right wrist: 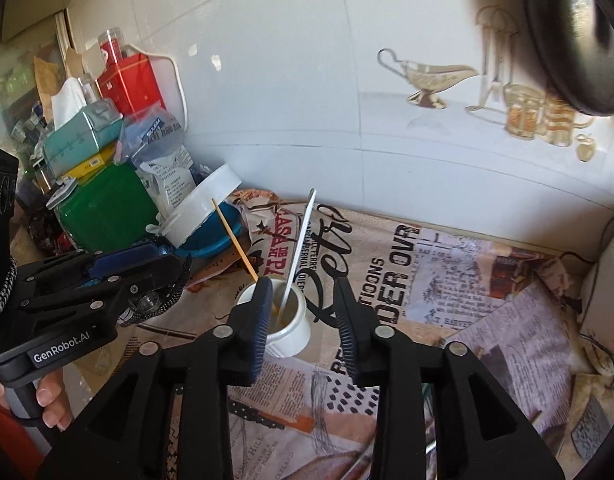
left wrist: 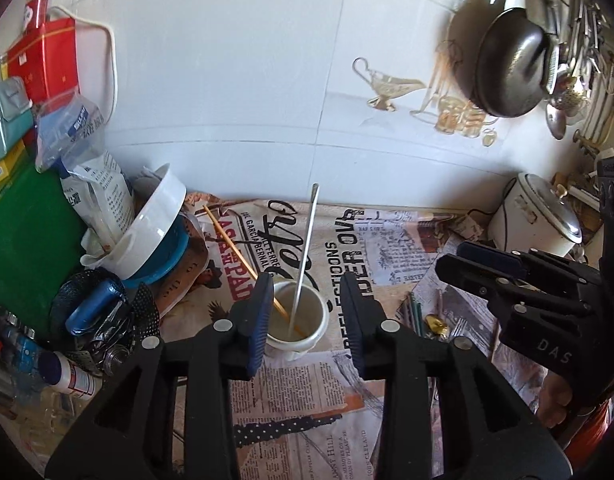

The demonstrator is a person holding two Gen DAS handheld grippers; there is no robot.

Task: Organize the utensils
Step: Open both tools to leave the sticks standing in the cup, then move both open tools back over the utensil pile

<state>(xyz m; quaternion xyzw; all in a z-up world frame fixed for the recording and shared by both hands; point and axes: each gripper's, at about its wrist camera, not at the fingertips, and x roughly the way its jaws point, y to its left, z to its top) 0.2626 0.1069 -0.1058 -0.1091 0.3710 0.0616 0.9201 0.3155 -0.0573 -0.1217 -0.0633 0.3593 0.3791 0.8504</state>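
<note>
I have both tools hanging over the white cup (left wrist: 297, 314), which stands upright on the newspaper-print worktop (left wrist: 395, 248) near the tiled wall. Two utensils already lean in it: a long metal skewer (left wrist: 305, 256) and a wooden chopstick (left wrist: 237, 250), both tipped back toward the wall, the chopstick toward the stacked white bowl (left wrist: 155, 224).

The left hand-held gripper (left wrist: 307, 316) is released, its jaws parted either side of the cup with nothing between the pads. The right hand-held gripper (right wrist: 303, 316) is likewise released and empty, jaws apart above the same cup (right wrist: 285, 320).

My reading is that this drop is done and the next utensil wants fetching. A small heap of cutlery (left wrist: 431, 320) lies on the worktop to the right of the cup, a gold-coloured piece and some thin rods among it; exactly what each is I cannot tell. To do this well I would lift clear first so neither tool brushes the leaning skewer, then come at one piece near its middle and seat it handle-up without knocking the cup, which looks light and tippable.

Both tools point steeply down and forward, side by side, the right one visible at the right edge of the left view, a person's fingers (right wrist: 53, 396) wrapped round the left one's handle.
</note>
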